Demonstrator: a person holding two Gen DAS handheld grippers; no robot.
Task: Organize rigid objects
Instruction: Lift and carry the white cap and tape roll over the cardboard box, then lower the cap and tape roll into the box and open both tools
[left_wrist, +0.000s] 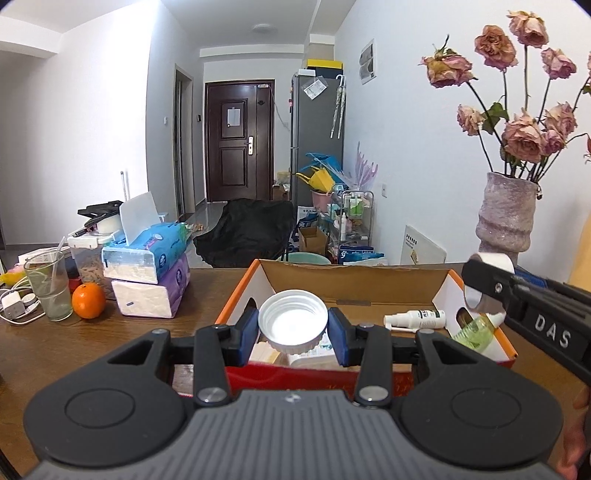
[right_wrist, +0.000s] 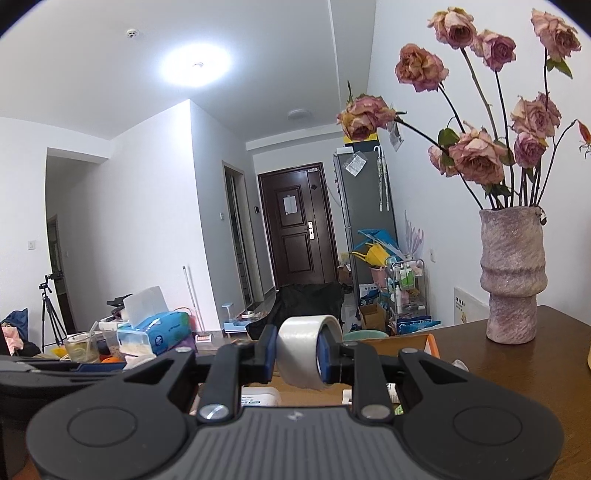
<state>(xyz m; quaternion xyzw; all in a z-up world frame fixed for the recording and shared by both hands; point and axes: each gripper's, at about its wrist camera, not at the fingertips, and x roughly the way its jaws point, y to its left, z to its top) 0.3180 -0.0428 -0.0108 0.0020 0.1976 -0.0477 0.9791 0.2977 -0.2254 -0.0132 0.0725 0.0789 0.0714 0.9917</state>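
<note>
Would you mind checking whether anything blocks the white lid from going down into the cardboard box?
Nothing visible does. The white lid, gripped by the left gripper, hangs over the open cardboard box, whose top has no cover.

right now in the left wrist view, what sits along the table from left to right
glass → orange → tissue packs → white lid in the left gripper → spray bottle → tape roll → vase

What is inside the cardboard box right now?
In the cardboard box: a white spray bottle and a green bottle to the right, pale packets near the front. The white lid in the left gripper hides the middle.
</note>
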